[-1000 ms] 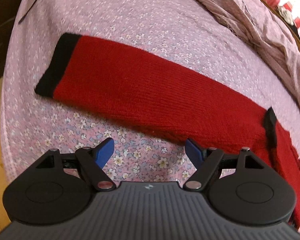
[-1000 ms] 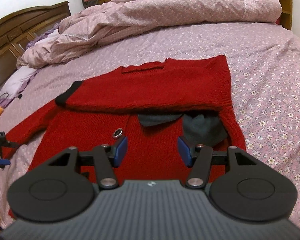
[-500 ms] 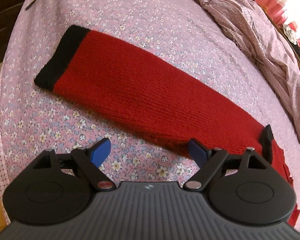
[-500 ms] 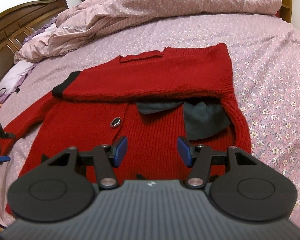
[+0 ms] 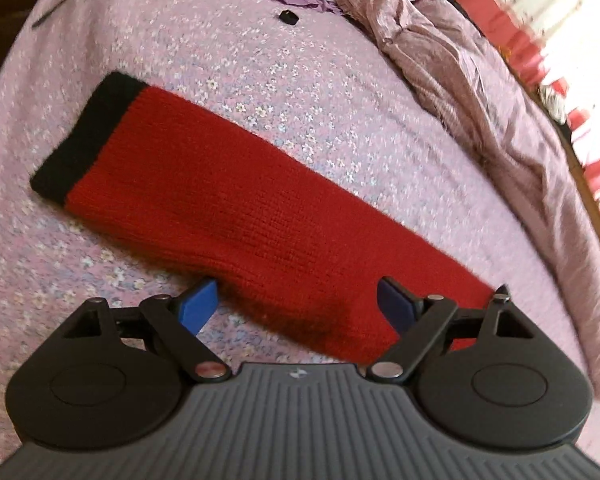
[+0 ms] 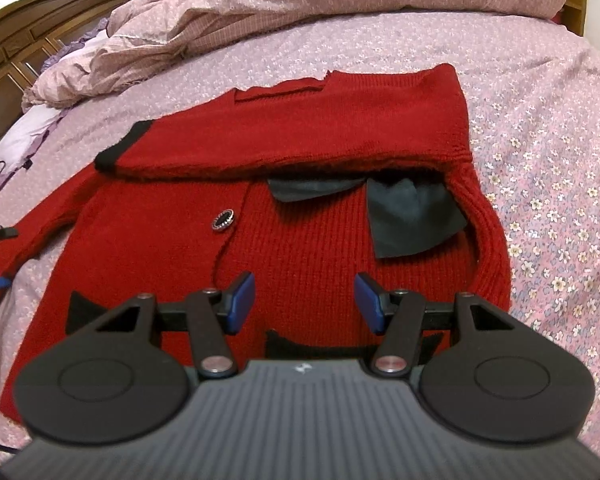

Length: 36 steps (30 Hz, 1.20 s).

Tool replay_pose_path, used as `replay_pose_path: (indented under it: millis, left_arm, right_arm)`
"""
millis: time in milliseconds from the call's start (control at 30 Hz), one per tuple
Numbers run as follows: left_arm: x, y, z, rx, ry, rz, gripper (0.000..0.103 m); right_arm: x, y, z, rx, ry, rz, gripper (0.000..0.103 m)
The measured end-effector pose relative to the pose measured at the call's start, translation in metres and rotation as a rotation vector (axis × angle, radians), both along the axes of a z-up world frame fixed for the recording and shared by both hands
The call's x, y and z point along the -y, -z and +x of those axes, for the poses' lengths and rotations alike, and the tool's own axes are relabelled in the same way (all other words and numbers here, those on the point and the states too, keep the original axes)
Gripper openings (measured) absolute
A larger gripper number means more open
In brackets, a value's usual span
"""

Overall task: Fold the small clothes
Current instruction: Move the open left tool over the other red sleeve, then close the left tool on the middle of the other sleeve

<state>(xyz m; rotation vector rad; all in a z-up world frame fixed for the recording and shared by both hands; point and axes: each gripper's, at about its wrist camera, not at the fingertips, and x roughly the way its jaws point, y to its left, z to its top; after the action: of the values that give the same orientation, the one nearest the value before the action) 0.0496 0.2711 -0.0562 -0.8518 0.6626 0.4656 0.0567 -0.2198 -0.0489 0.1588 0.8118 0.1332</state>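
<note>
Red cardigan (image 6: 300, 184) on bed (image 6: 540, 120): one sleeve folded across chest, beyond right gripper (image 6: 305, 302), jaws half-open, empty. Other sleeve (image 5: 228, 208) unfolded, ahead of left gripper (image 5: 298, 306), jaws wide, empty. Body folds remain.

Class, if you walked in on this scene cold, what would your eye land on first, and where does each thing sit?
The red cardigan spread flat on the floral bedsheet, one sleeve already folded across its chest. Next, its other sleeve, with a black cuff, lying stretched out straight ahead of the open left gripper. Behind, a rumpled pink duvet heaps at the bed's far end.
</note>
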Motion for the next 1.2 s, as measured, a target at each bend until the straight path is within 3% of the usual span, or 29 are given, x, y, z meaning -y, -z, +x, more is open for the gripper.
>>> replay_pose_path:
  millis: [267, 500, 700, 767, 900, 1067, 1200]
  left_arm:
    - [-0.01, 0.004, -0.005, 0.067, -0.013, -0.065, 0.087]
    - [-0.01, -0.004, -0.01, 0.096, -0.006, -0.025, 0.079]
    - [-0.013, 0.006, 0.002, 0.057, 0.026, -0.042, 0.079]
    - [-0.012, 0.008, 0.007, 0.062, 0.041, -0.034, 0.086]
    - [-0.007, 0.004, 0.02, 0.009, 0.068, 0.011, 0.089]
    - [0.01, -0.008, 0.025, -0.06, 0.051, 0.163, 0.066]
    - [0.019, -0.014, 0.026, -0.04, 0.07, 0.265, 0.063]
  right_arm:
    - [0.001, 0.002, 0.0, -0.01, 0.002, 0.002, 0.057]
    - [-0.001, 0.002, 0.001, -0.012, -0.008, 0.001, 0.057]
    - [0.0, 0.011, 0.008, -0.028, 0.02, 0.0, 0.057]
    - [-0.002, 0.012, 0.011, -0.026, 0.031, -0.006, 0.058]
    - [-0.004, 0.015, 0.015, -0.018, 0.035, -0.002, 0.066]
    - [-0.001, 0.017, 0.011, -0.001, 0.019, 0.008, 0.068]
    - [0.002, 0.018, 0.01, 0.003, 0.053, 0.042, 0.068]
